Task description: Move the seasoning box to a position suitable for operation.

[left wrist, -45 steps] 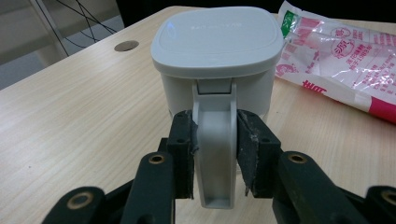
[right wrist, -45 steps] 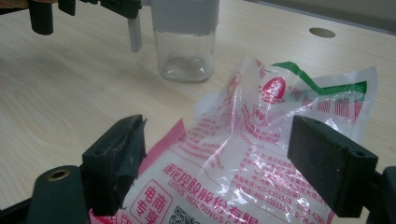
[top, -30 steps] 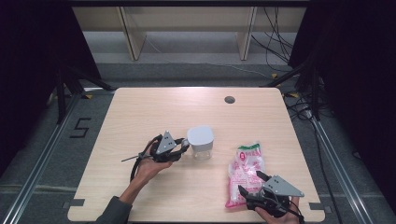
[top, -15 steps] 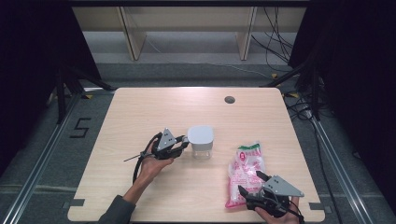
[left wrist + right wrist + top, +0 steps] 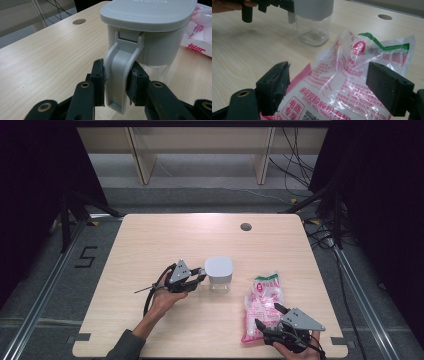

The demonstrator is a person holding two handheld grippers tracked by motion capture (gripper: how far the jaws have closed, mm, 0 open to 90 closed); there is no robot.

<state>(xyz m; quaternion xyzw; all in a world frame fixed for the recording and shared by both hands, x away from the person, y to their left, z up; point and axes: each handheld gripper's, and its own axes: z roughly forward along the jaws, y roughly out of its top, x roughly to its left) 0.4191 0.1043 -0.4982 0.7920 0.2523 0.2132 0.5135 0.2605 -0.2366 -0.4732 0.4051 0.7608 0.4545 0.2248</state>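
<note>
We see the jar (image 5: 219,276) standing upright near the middle of the table (image 5: 150,240), a clear container with a grey lid (image 5: 150,11) seated on top. In the left gripper view a grey latch (image 5: 121,75) hangs down from the lid's edge along the jar's side, and this is where the work is. The left gripper (image 5: 117,83) has its two black jaws pressed against the latch, one on each flat side, pinching it near its lower half. In the high view that gripper (image 5: 199,276) comes in from the jar's left, held level in the person's left hand (image 5: 162,296), its cable trailing off toward the table's left.

Just to the right of the jar and a little nearer the person lies the bag (image 5: 262,305), a crinkled clear plastic packet with pink and red print and a green stripe near its far end. It lies flat on the table, apart from the jar; in the right gripper view the jar (image 5: 313,27) stands beyond the bag (image 5: 352,82).

The right gripper (image 5: 332,87) sits at the bag's near end with its jaws spread wide, one on either side above the packet, closing on nothing. In the high view we find it (image 5: 270,317) at the table's near right edge, held by the right hand (image 5: 295,351).

Farther off, a round dark hole (image 5: 245,226) marks the table's far side.
</note>
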